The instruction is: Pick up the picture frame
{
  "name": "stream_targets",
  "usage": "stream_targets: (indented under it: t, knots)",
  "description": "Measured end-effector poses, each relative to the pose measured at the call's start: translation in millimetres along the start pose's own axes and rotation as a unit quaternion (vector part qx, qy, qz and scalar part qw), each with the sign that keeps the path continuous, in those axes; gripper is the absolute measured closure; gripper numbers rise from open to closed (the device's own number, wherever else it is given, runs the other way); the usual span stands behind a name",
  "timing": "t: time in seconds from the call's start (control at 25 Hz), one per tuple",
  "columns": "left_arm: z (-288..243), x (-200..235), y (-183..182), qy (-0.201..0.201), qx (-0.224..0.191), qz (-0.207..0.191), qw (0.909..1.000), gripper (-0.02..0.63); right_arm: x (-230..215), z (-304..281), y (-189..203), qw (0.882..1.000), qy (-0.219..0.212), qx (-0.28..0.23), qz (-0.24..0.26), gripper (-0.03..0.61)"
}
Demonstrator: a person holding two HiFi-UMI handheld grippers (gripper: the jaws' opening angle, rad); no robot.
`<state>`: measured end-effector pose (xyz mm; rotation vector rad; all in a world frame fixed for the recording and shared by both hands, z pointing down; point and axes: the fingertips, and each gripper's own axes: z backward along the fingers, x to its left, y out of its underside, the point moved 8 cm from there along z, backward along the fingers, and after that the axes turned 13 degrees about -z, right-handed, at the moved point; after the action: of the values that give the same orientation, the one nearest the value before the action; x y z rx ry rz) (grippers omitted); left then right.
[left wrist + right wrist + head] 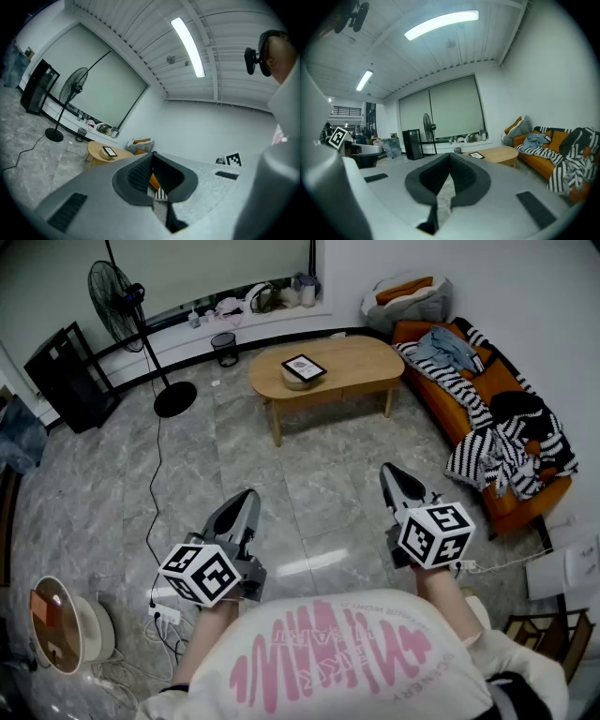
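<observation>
Both grippers empty; frame on the table, not yet picked up.
The left gripper (247,496) and right gripper (388,471) were held above the floor (309,465), each with jaws closed together on nothing. The picture frame (304,367) sat on the wooden coffee table (367,360), well apart from both.

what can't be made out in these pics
- Picture frame: too small in all three views to tell its image.
- Pale thing under it on the coffee table: head view, mostly covered by the frame.
- Sofa seat: head view, largely covered by striped blankets.
</observation>
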<state>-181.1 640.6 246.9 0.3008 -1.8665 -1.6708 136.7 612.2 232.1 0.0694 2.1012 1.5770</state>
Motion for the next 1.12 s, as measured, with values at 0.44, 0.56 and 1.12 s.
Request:
stream_targets:
  t: [0.44,0.56,1.12]
  knots:
    - [6.1,30.9,-9.1,0.022,0.001,-0.010,0.9997,0.611,21.8,-13.7,11.5,1.000,0.009,-0.025,-0.014,0.574]
    - [2.0,39.8,-7.3,0.018,0.001,-0.004,0.9998,0.611,17.5,-21.0,16.8,0.999,0.012,-0.022,-0.026,0.574]
    - [-65.1,75.7,-7.0,0.005,0.015,0.002,0.9999,0.611,-28.5,-93.5,-2.3,0.999,0.017,-0.011,-0.048,0.574]
